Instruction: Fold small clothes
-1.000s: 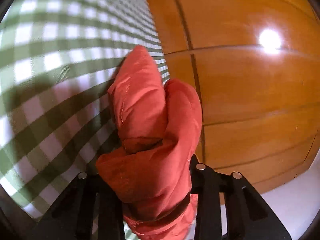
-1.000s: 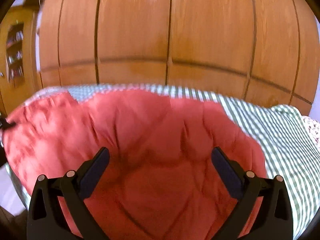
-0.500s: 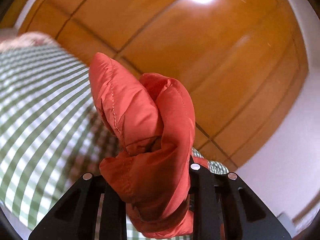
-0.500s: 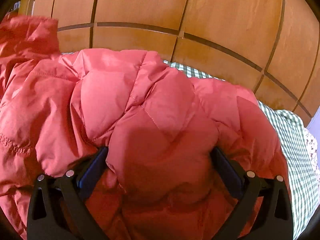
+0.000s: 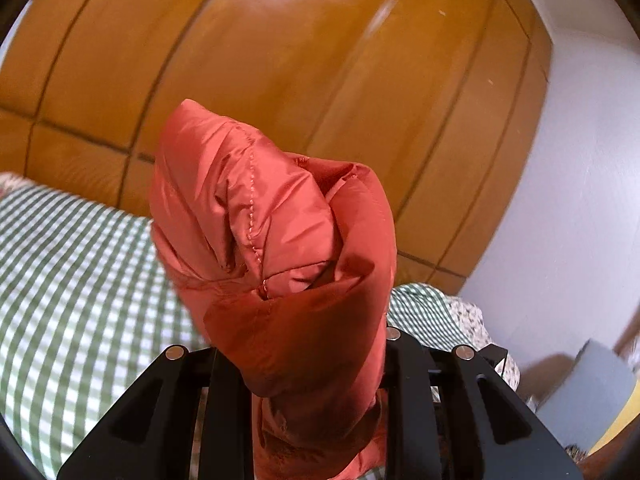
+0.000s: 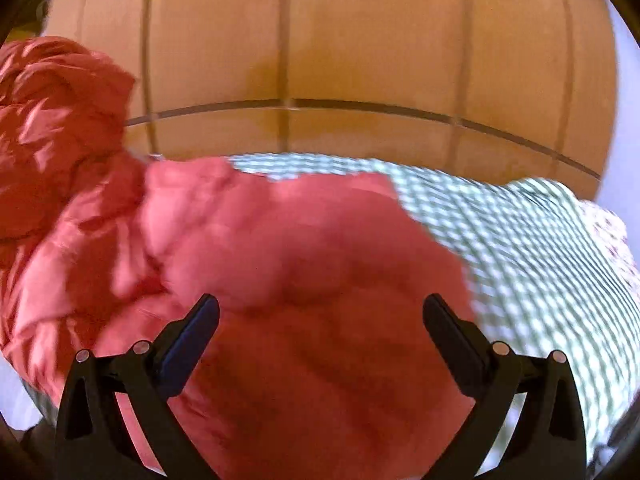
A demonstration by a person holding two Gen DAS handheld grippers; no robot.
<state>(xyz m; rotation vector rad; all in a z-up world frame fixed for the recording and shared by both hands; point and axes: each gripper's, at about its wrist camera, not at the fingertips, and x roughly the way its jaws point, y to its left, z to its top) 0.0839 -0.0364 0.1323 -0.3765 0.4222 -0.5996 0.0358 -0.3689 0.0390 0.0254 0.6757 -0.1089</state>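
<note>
Lifting a pinched fold of the red padded jacket (image 5: 276, 240) above the checked bedcover (image 5: 72, 272) with left gripper (image 5: 304, 360) newly tightened, right gripper (image 6: 320, 320) gaping empty above its body, starting a fold.

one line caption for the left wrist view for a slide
Left gripper clamped on a bunched fold of the red puffer jacket, held up over the green checked bedspread before wooden wardrobe doors.
</note>
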